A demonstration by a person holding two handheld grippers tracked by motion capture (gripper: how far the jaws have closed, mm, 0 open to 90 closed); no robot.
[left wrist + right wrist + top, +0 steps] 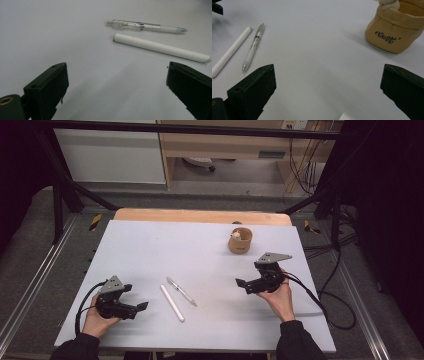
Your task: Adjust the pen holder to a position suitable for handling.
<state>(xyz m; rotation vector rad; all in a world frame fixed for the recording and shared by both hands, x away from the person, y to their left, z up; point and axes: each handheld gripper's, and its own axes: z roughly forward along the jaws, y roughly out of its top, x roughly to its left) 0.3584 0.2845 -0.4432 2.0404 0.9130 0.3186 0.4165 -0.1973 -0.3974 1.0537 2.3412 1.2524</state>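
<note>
Two pens lie side by side near the middle of the grey table: a plain white capped pen [172, 303] [160, 47] [232, 51] and a clear-barrelled click pen [181, 291] [146, 25] [253, 47]. My left gripper [136, 297] [117, 72] rests low at the front left, open, jaws wide apart, with both pens a short way ahead of it. My right gripper [243, 286] [328, 72] is at the front right, also open and holding nothing. It points left toward the pens.
A tan fabric pouch [240, 240] [395, 32] with dark lettering stands at the back right, a pale object [389, 3] poking out of its top. A small white corner [345, 117] shows just below the right jaws. Cables trail off the table's right side.
</note>
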